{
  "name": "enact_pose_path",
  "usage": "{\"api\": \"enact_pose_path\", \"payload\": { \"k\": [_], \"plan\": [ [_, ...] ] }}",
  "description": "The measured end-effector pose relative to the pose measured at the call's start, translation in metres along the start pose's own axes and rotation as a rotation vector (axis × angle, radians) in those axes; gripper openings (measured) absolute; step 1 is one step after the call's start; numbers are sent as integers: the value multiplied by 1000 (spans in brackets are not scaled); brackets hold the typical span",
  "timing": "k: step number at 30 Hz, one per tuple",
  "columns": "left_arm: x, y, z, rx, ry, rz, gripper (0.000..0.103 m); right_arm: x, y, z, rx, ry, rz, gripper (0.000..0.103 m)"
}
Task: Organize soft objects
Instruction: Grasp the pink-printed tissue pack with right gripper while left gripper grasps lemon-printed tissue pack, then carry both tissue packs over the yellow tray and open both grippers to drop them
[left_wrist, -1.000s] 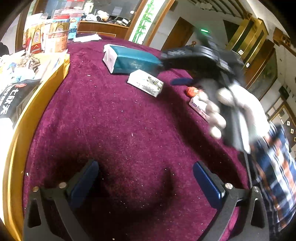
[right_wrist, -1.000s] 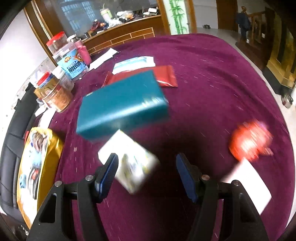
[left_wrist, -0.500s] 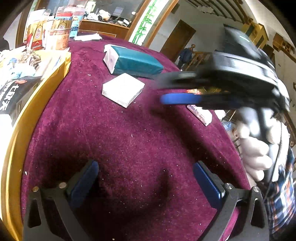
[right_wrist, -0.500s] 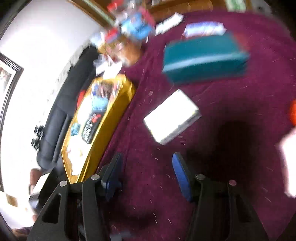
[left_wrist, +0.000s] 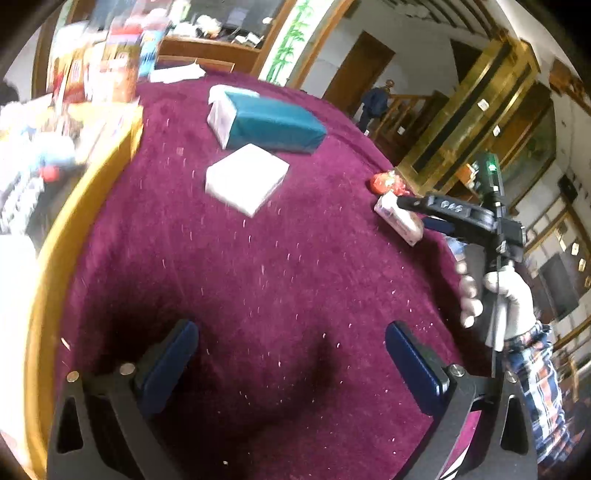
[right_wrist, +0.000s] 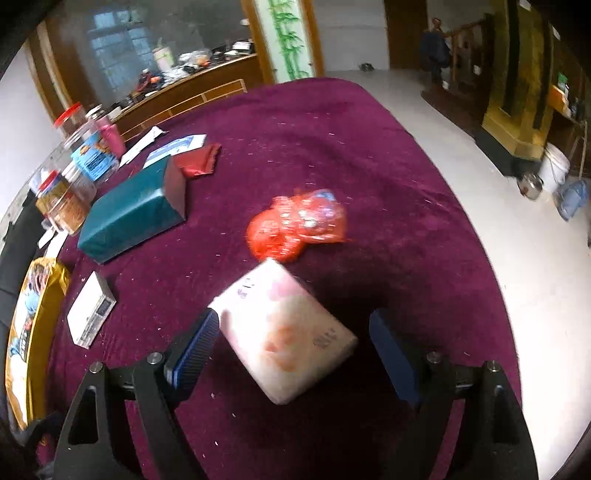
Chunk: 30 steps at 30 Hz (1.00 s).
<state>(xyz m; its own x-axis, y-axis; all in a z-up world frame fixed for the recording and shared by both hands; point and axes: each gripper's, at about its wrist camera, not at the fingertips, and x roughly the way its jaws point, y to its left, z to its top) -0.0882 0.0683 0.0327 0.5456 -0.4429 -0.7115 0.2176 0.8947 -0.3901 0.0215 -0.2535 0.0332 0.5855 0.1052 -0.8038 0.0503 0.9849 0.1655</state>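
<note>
Two packs, teal pack (left_wrist: 275, 123) and white pack (left_wrist: 245, 182), lie together upper centre; pink pack (right_wrist: 284, 332) and red bag (right_wrist: 295, 227) remain apart. Right claw (right_wrist: 291, 350), jaws just widened, straddles the pink pack ungripped; left claw (left_wrist: 291, 363) gapes empty over the worktop (left_wrist: 258, 280).

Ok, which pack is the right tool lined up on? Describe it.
On the purple tablecloth, look at the edge nearest the right tool. Between its open pads lies a pale pink tissue pack, just below the red crinkly bag; it is the only pink, soft-wrapped pack.
</note>
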Motion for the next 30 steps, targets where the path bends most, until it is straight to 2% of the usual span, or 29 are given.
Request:
{"api": "enact_pose_path", "payload": {
  "k": [3, 6, 7, 8, 11, 14, 18, 21, 22, 23, 24, 25, 30],
  "plan": [
    [-11, -9, 29, 85, -47, 96, 102, 8, 10, -1, -42, -13, 26, 84],
    [-6, -9, 56, 124, -54, 173, 102, 17, 25, -5, -80, -21, 30, 83],
    [1, -9, 65, 140, -50, 203, 102, 22, 28, -6, -88, -24, 30, 77],
    [12, -9, 74, 160, -38, 238, 102, 24, 28, -7, -93, -28, 29, 76],
    [43, -6, 89, 197, 12, 276, 102, 22, 29, -7, -99, -27, 35, 74],
    [79, -11, 97, 268, 51, 326, 102, 20, 34, -11, -111, -32, 45, 74],
    [112, -12, 102, 313, 98, 375, 102, 20, 38, -15, -136, -34, 41, 74],
    [124, -12, 106, 320, 103, 371, 102, 20, 35, -13, -122, -33, 58, 74],
    [125, -10, 107, 304, 114, 360, 100, 20, 34, -12, -115, -33, 64, 74],
    [122, -6, 108, 268, 123, 314, 81, 20, 33, -12, -110, -33, 67, 74],
    [117, -3, 109, 239, 120, 290, 72, 20, 33, -12, -107, -34, 67, 74],
    [114, -4, 109, 240, 117, 304, 54, 20, 33, -12, -106, -35, 68, 74],
    [84, 3, 101, 197, 73, 261, 54, 19, 31, -12, -94, -41, 69, 74]
  ]
}}
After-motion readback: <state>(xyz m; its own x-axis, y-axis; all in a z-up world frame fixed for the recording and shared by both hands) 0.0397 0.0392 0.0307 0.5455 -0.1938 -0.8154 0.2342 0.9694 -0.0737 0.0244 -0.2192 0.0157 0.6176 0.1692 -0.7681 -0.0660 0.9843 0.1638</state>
